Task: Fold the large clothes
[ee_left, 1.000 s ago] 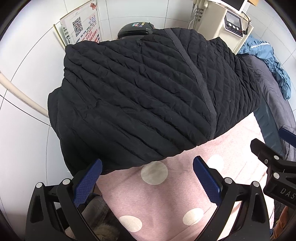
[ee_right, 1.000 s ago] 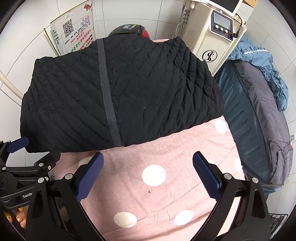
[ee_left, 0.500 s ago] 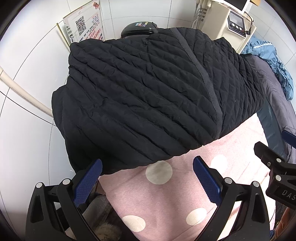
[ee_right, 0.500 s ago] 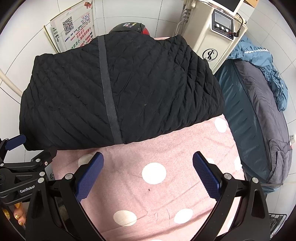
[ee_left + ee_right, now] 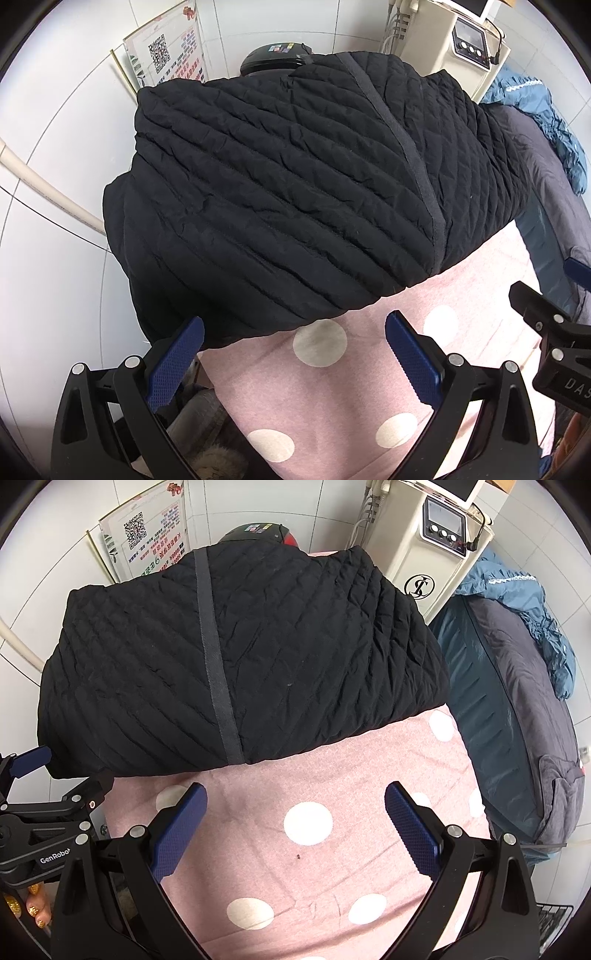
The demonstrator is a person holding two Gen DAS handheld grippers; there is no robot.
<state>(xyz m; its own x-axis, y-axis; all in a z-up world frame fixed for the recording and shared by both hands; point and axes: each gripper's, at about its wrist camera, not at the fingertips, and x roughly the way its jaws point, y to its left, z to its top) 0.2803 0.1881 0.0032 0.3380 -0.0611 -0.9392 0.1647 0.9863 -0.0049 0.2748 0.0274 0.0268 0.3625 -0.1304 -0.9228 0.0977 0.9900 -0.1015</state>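
A black quilted jacket lies folded on the far half of a pink polka-dot sheet, with a grey band running down its middle. My left gripper hangs open just short of the jacket's near left edge, holding nothing. My right gripper is open too, above the bare pink sheet in front of the jacket's near edge. Each gripper shows at the edge of the other's view: the right gripper and the left gripper.
A white tiled wall with a leaning QR-code sign stands behind. A dark round helmet-like object sits past the jacket. A cream machine stands at the back right, beside a dark bed with blue bedding. Painted toes show at the lower left.
Both grippers have drawn back slightly from the jacket, so it sits a little farther away and higher in both views. Both stay open.
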